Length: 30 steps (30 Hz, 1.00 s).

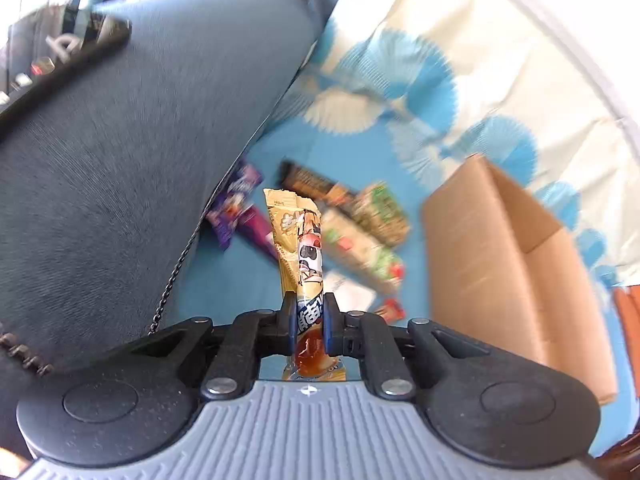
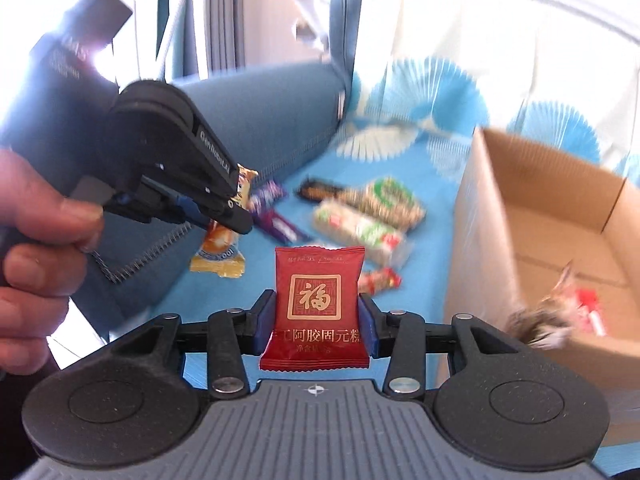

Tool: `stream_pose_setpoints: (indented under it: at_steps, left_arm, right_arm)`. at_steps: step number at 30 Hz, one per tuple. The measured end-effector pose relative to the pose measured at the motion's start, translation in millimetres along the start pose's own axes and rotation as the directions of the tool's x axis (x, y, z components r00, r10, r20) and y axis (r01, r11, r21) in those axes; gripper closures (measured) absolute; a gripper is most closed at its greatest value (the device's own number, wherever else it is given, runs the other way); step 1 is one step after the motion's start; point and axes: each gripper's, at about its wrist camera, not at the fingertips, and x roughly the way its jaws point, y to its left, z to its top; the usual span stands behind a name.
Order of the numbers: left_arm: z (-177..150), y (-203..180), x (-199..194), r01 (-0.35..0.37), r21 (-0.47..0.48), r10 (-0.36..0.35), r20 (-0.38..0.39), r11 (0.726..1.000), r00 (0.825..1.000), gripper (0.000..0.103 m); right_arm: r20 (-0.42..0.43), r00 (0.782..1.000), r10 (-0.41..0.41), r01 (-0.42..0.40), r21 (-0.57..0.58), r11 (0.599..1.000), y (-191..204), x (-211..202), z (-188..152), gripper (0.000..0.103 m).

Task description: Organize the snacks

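Left claw clenched on gold stick pack, pinched near lower third; light, crinkly, floppy above jaws.

Right claw clenched on red sachet, edges between pads; light, flat, slick foil, may slip.

Box at 2 o'clock from right claw, near. Loose snacks at 12 o'clock on blue sheet.
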Motion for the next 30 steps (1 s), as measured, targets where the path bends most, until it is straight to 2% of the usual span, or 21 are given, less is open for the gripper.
stream_pose_setpoints:
  at_steps: [4,8,10,17,23,27,30]
  left_arm:
    - [-7,-10,-28,0.084,0.033,-0.086,0.085,0.996,0.993,0.09]
    - [-15,-30,-45,0.15,0.111,-0.166,0.156,0.982,0.974,0.09]
    - [-19,-45,-50,0.149,0.165,-0.18,0.19,0.975,0.965,0.09]
    - [-21,-88,-49,0.173,0.245,-0.224,0.201,0.954,0.954,0.09]
    - [-25,-124,-53,0.204,0.297,-0.267,0.188,0.933,0.945,0.09]
    - [-28,-149,-61,0.227,0.354,-0.313,0.206,0.907,0.927,0.09]
    - [-23,-169,-65,0.26,0.386,-0.359,0.211,0.885,0.909,0.09]
  right_arm:
    - [0.088,0.996,-0.007,0.005,0.017,1.0,-6,-25,12,0.058]
    - [0.155,0.987,-0.043,0.036,0.052,0.998,-23,-47,25,0.058]
    - [0.181,0.981,-0.068,0.055,0.078,0.995,-37,-58,31,0.058]
    - [0.254,0.95,-0.181,0.139,0.174,0.975,-105,-89,50,0.058]
    - [0.309,0.909,-0.278,0.241,0.153,0.958,-169,-108,73,0.058]
    - [0.318,0.878,-0.359,0.32,0.167,0.932,-214,-111,74,0.058]
    - [0.265,0.87,-0.415,0.346,0.273,0.898,-239,-110,62,0.058]
